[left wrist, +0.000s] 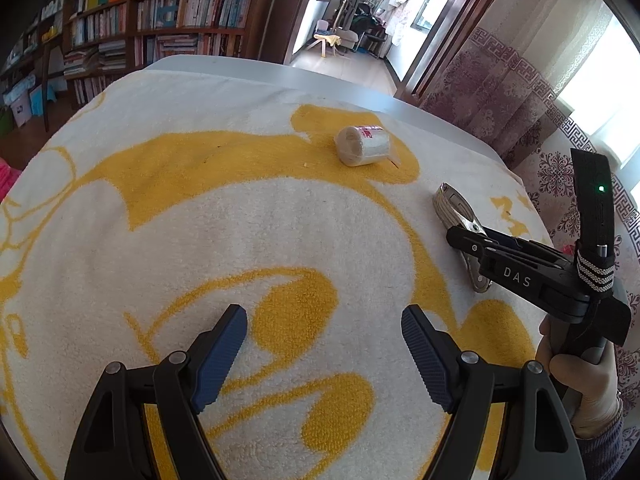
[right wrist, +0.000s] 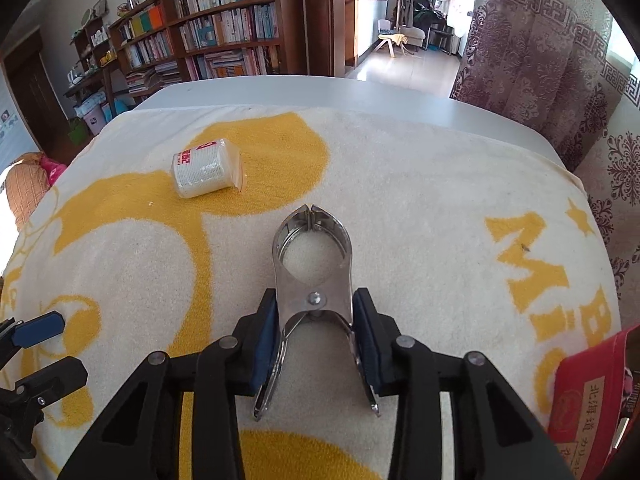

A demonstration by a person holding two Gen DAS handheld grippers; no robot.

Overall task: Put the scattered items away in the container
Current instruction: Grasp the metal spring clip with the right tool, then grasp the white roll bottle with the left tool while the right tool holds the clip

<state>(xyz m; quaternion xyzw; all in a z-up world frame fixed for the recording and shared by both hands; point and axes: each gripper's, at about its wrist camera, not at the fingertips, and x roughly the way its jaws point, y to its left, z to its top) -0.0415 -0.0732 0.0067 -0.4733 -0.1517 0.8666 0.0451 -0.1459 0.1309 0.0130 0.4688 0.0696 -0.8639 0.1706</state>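
A large metal spring clamp (right wrist: 312,280) lies on the white and yellow towel (right wrist: 420,208). My right gripper (right wrist: 314,344) is shut on the clamp's handles, its blue pads pressing both sides. In the left wrist view the clamp (left wrist: 460,216) shows at the right, with the right gripper (left wrist: 472,242) on it. A wrapped white bandage roll (left wrist: 362,145) lies farther back on the towel; it also shows in the right wrist view (right wrist: 206,168). My left gripper (left wrist: 324,348) is open and empty above the towel. A red box (right wrist: 592,396) sits at the right edge.
The towel covers a grey table (right wrist: 400,100). Bookshelves (right wrist: 208,24) stand behind it at the left, a patterned curtain (right wrist: 540,40) at the right, and a doorway (right wrist: 400,20) between them.
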